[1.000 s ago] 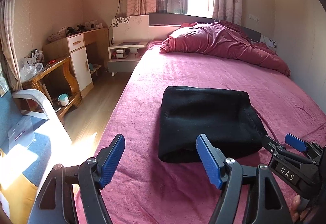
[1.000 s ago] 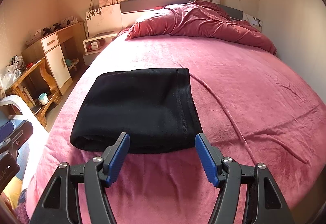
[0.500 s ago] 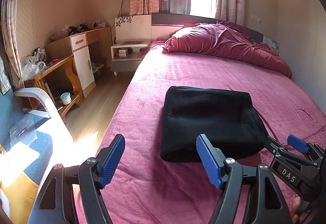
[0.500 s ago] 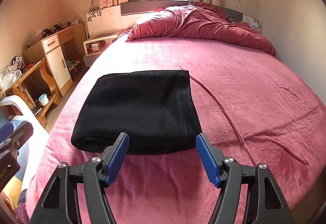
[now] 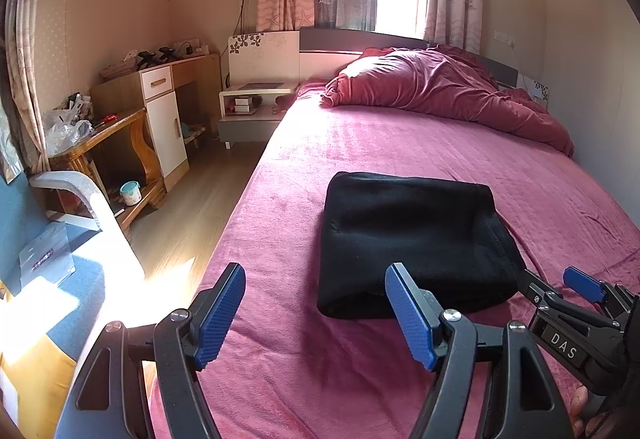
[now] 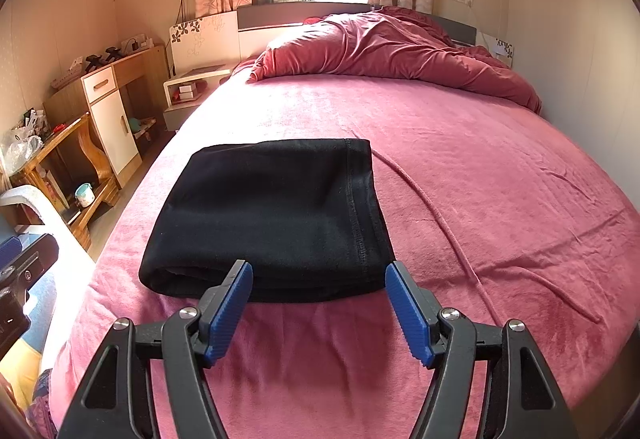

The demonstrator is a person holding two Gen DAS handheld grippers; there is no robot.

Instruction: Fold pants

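Two grippers hang over a pink bed. The black pants lie folded in a neat pile on the bed cover, near its front edge. The left gripper has its blue fingers wide apart with nothing between them. The right gripper sits just in front of the pants, fingers apart too, not touching the cloth. A red blanket is bunched up at the far end.

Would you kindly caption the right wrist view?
Folded black pants lie on the pink bed beyond the open, empty right gripper.
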